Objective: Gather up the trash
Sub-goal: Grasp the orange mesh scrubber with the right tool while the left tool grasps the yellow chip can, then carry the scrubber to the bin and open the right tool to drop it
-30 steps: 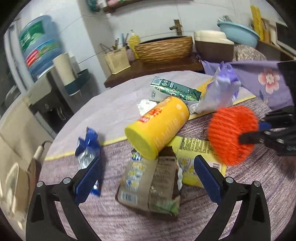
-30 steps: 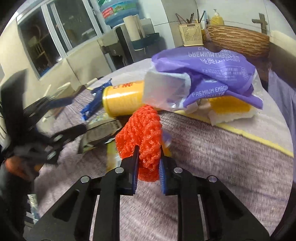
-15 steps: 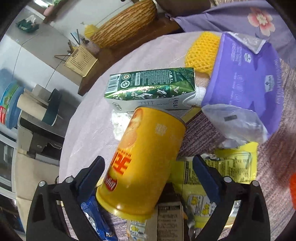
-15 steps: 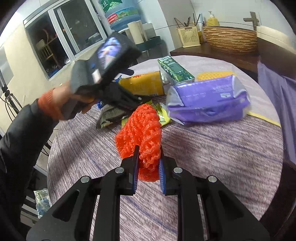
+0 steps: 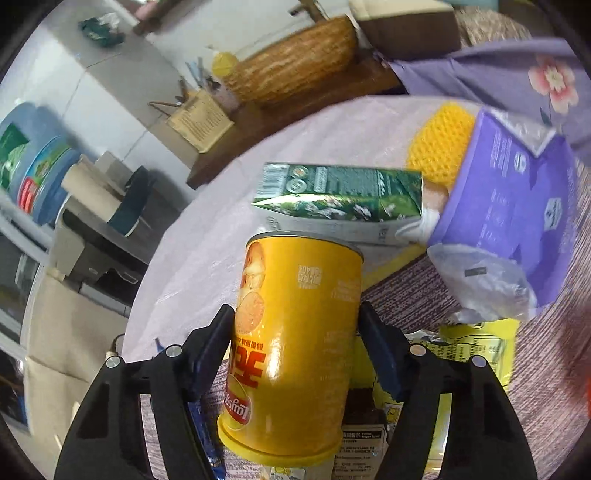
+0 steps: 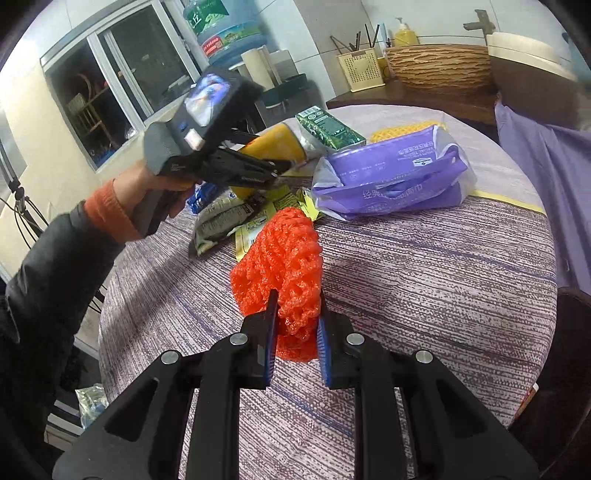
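Two grippers at work over the table (image 6: 424,266). Left gripper (image 5: 295,343), jaws just closing, now clamps the yellow chip can (image 5: 295,332), a second ago lying loose among wrappers. Right gripper (image 6: 295,328) stays clenched on orange foam net (image 6: 280,258).

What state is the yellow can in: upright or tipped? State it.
Tipped. The yellow can lies on its side over wrappers on the table, its lidded end toward the camera, between the left gripper's pads.

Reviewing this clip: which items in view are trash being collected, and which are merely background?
Trash: yellow chip can between the left hand-held gripper pads; orange foam net in the right hand-held gripper; green carton; purple wrapper.

Background: wicker basket; water jug.
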A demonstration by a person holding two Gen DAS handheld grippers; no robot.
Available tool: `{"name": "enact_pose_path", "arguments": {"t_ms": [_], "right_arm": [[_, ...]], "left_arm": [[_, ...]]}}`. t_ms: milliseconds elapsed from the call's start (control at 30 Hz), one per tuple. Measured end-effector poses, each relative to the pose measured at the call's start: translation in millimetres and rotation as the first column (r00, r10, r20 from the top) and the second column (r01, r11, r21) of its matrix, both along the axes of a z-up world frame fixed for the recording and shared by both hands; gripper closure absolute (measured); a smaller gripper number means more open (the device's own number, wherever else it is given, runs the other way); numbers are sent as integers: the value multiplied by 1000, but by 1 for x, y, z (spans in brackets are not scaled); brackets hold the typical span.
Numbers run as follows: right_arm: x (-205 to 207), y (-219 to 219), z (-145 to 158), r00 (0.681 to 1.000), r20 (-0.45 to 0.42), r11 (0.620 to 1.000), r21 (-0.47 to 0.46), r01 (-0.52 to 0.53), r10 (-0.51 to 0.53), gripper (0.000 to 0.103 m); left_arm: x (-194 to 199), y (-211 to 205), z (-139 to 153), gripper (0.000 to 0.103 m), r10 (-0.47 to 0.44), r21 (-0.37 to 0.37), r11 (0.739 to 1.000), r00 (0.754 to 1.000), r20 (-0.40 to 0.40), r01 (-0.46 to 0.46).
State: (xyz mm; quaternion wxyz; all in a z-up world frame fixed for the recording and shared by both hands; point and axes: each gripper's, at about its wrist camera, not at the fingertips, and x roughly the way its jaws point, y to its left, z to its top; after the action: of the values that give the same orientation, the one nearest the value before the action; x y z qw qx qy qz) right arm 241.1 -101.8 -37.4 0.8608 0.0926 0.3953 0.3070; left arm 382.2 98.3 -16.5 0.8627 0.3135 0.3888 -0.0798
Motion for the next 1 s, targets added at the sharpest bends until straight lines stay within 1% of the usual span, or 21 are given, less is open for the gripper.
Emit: {"name": "enact_pose_path", "arguments": {"t_ms": [33, 100, 167, 267, 333, 433, 567, 667, 767, 833, 900, 1000], "right_arm": [[-1, -1, 1, 1000, 2, 1000, 4, 4, -4, 84], [-4, -8, 1, 1000, 5, 1000, 22, 13, -13, 84], [-7, -13, 2, 1000, 8, 999, 35, 19, -20, 84], [-13, -21, 1, 999, 9, 998, 46, 34, -34, 84], [-17, -28, 2, 999, 12, 997, 60, 45, -46, 84], [-26, -41, 2, 997, 26, 995, 69, 67, -69, 84], [-37, -61, 1, 994, 34, 990, 94, 101, -105, 84], [-47, -85, 1, 988, 40, 983, 114, 143, -148, 84], [-59, -116, 2, 976, 47, 970, 133, 204, -211, 84], [-65, -140, 2, 962, 52, 956, 138, 258, -267, 84], [-70, -166, 0, 944, 49, 938, 133, 319, -327, 84], [-77, -214, -12, 885, 46, 885, 72, 459, -463, 84]], "left_arm": [[-4, 5, 6, 35, 17, -24, 1000, 1000, 24, -17], [-17, 15, 18, 36, 54, -106, 993, 997, 61, -47], [-33, 26, 29, 36, 96, -196, 978, 991, 95, -76], [-57, 33, 37, 36, 121, -247, 966, 982, 143, -83], [-78, 35, 42, 36, 149, -277, 956, 972, 181, -95], [-104, 41, 50, 36, 188, -369, 923, 962, 196, -105], [-142, 34, 59, 36, 214, -453, 887, 949, 231, -90], [-167, 21, 62, 36, 208, -496, 866, 948, 243, -63], [-190, -5, 62, 36, 184, -503, 864, 945, 271, -24], [-205, -28, 63, 36, 149, -514, 858, 947, 284, 19], [-214, -53, 61, 36, 101, -528, 847, 954, 282, 67], [-222, -94, 58, 36, 24, -546, 826, 959, 281, 139]]}}
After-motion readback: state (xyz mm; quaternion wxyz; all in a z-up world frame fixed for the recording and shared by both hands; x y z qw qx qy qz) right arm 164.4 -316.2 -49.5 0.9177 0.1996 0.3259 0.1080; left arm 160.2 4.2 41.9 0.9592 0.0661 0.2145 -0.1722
